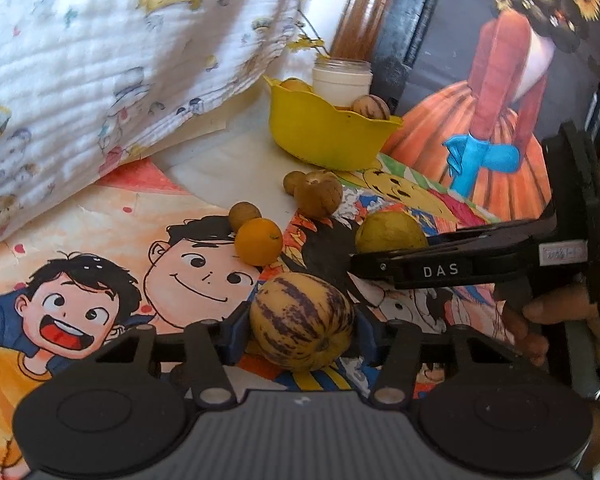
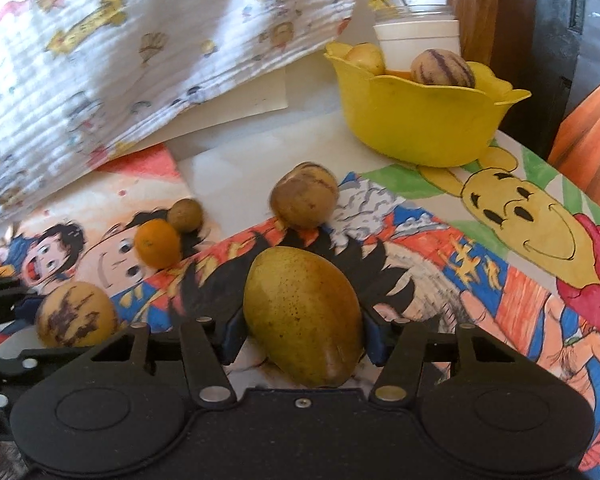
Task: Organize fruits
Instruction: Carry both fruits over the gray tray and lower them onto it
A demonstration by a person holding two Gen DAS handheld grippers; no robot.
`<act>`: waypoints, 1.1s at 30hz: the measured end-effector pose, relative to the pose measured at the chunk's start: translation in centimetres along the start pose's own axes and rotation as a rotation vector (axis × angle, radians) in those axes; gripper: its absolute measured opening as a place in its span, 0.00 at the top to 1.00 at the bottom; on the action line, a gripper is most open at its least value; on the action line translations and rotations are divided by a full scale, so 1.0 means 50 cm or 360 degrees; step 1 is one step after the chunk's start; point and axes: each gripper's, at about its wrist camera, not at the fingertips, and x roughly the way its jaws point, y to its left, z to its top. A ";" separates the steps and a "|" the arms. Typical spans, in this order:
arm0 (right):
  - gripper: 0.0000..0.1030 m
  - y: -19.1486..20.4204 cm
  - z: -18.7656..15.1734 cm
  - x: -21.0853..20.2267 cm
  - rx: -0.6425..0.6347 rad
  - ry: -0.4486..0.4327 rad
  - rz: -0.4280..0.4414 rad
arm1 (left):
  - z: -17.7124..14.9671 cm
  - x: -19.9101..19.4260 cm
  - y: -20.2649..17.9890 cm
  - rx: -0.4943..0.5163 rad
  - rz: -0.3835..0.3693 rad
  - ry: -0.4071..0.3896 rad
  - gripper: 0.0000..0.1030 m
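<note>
My left gripper is shut on a yellow melon with purple stripes, low over the table. My right gripper is shut on a yellow-green pear; it shows from the side in the left wrist view. The striped melon also shows at the left of the right wrist view. An orange, a small brown fruit and a larger brown fruit lie on the table. A yellow bowl at the back holds a striped melon and other fruit.
The table is covered with cartoon drawings. A white patterned cloth hangs over the back left. A white jar stands behind the bowl, beside a wooden post. A painting of a woman in an orange dress leans at the right.
</note>
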 end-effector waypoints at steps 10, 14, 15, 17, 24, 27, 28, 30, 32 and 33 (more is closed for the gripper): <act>0.43 0.020 -0.015 -0.085 0.0093 -0.0045 0.0147 | -0.011 -0.065 -0.021 0.0053 0.0022 -0.0021 0.45; 0.43 0.032 -0.022 -0.151 0.0115 -0.0125 0.0190 | -0.009 -0.108 -0.031 0.0065 0.0020 -0.0056 0.45; 0.43 0.036 -0.025 -0.169 0.0122 -0.0142 0.0202 | -0.010 -0.121 -0.037 0.0072 0.0020 -0.0065 0.45; 0.43 0.045 -0.033 -0.211 0.0124 -0.0178 0.0222 | -0.011 -0.143 -0.049 0.0077 0.0013 -0.0073 0.45; 0.43 0.053 -0.100 -0.358 0.0129 -0.0287 0.0236 | -0.033 -0.210 -0.114 0.0118 -0.0063 -0.0081 0.45; 0.43 0.048 -0.146 -0.416 0.0139 -0.0320 0.0208 | -0.050 -0.229 -0.143 0.0140 -0.0107 -0.0075 0.45; 0.43 0.048 -0.161 -0.435 0.0147 -0.0330 0.0194 | -0.056 -0.233 -0.153 0.0145 -0.0119 -0.0071 0.45; 0.43 0.048 -0.193 -0.467 0.0161 -0.0346 0.0167 | -0.070 -0.239 -0.167 0.0144 -0.0147 -0.0055 0.45; 0.43 0.048 -0.227 -0.493 0.0189 -0.0357 0.0146 | -0.085 -0.242 -0.180 0.0146 -0.0173 -0.0032 0.45; 0.43 0.049 -0.246 -0.505 0.0203 -0.0363 0.0134 | -0.092 -0.243 -0.185 0.0151 -0.0182 -0.0019 0.45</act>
